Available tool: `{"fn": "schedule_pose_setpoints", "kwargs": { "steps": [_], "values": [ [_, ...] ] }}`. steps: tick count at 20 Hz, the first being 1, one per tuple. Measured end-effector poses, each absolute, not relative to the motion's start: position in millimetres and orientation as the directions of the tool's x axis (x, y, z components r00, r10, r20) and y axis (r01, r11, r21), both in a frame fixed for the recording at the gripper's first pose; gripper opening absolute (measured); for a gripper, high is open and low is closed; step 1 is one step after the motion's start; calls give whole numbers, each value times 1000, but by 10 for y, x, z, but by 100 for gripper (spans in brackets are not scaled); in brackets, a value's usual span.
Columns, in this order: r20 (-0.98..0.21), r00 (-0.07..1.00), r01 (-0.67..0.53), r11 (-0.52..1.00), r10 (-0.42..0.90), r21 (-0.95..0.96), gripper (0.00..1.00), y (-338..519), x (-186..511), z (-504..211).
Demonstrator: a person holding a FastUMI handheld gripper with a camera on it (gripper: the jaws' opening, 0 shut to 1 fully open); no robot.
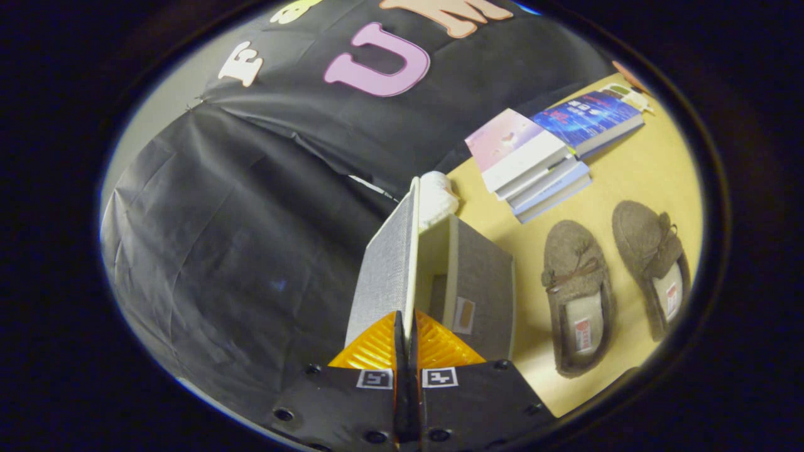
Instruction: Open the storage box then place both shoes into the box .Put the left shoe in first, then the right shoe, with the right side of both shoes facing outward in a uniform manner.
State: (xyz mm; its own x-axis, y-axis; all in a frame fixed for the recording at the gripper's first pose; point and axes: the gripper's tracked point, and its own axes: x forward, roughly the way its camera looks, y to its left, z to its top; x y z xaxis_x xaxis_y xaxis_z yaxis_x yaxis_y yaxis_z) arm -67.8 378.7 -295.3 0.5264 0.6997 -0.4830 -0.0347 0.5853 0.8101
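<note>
My gripper (407,326) is shut on the edge of the storage box's lid (391,263), a grey fabric panel with a pale rim, raised on edge and reaching ahead from the fingers. Right of the lid stands the grey box (483,276), its pale inside showing through the gap. Two brown fuzzy slippers lie on the yellow table (634,169) to the right of the box: the nearer one (576,295) beside the box, the other (653,263) further right. Both have bows and pale insoles.
A stack of books (540,163) lies on the table beyond the slippers. A white object (438,198) sits just behind the box. The black cloth wall hangs to the left and behind.
</note>
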Motion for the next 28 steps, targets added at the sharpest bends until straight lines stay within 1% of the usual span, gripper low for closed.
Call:
{"fn": "schedule_pose_setpoints", "kwargs": {
  "steps": [5,10,14,20,27,28],
  "values": [
    [-475,532,-143,627,701,766,3,3982,-551,-2468],
    [-444,530,-169,603,722,780,3,4347,-448,-2046],
    [-428,512,-227,598,745,769,4,4692,-409,-1756],
    [-382,467,-247,532,798,810,3,5261,-389,-1562],
    [-390,419,-277,525,820,805,4,5790,-469,-1582],
    [-393,415,-284,528,820,800,6,5852,-490,-1600]
  ]
}}
